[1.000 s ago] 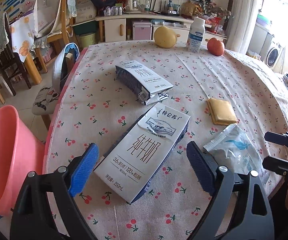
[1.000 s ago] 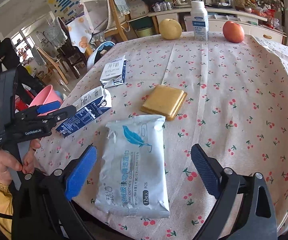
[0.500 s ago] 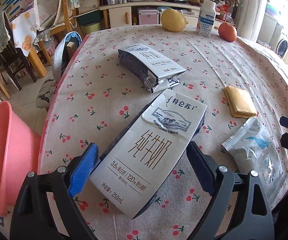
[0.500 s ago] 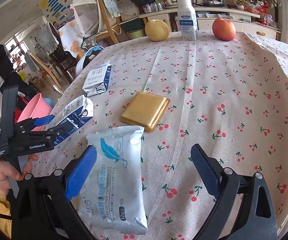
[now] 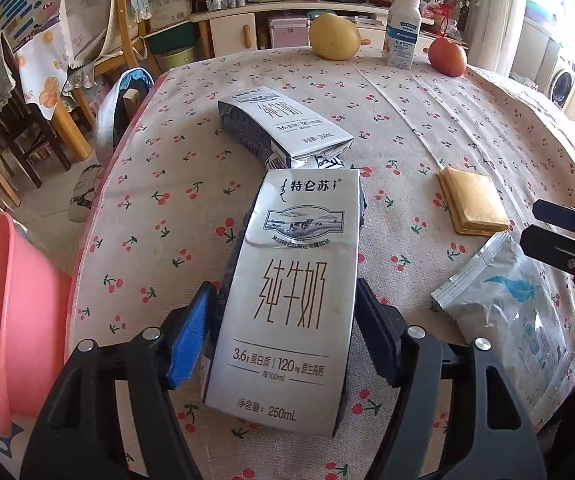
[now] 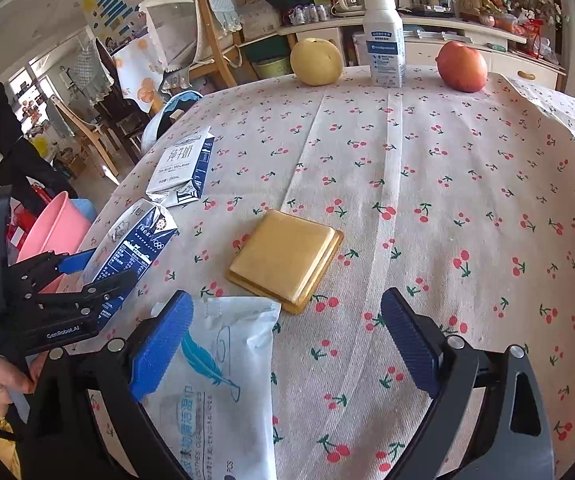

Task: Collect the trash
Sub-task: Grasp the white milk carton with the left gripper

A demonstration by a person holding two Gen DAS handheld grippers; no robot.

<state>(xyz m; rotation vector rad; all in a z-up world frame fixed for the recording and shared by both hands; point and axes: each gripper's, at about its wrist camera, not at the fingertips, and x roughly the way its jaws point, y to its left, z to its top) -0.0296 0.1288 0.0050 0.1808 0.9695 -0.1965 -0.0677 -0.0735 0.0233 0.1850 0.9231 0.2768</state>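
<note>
Your left gripper (image 5: 283,338) is closing on the flat milk carton (image 5: 291,296) lying near the table's edge. The blue pads (image 5: 191,336) are sitting against its two sides, so you are squeezing it now. The carton is paper, white on top and dark blue on the sides, and it is looking dented and squashed. Just past it, a second squashed milk carton (image 5: 283,128) is lying with its torn end almost touching the first one.

Your right gripper (image 6: 287,344) is standing wide open and holding nothing. Its left pad is hanging over a soft, shiny wipes packet (image 6: 215,392) with a blue feather on it. Just beyond the packet, a flat, square, gold-colored wrapper (image 6: 285,256) is lying.

A pink plastic bucket (image 5: 3,312) is sitting beside the table, to the left; you cannot see inside it.

The table (image 6: 467,168) is wearing a cloth with little red cherries. At the far edge, a yellow pear (image 6: 316,62), a white bottle (image 6: 384,42) and a red apple (image 6: 462,66) are standing in a row. Behind them, chairs and a shelf are filling the room.
</note>
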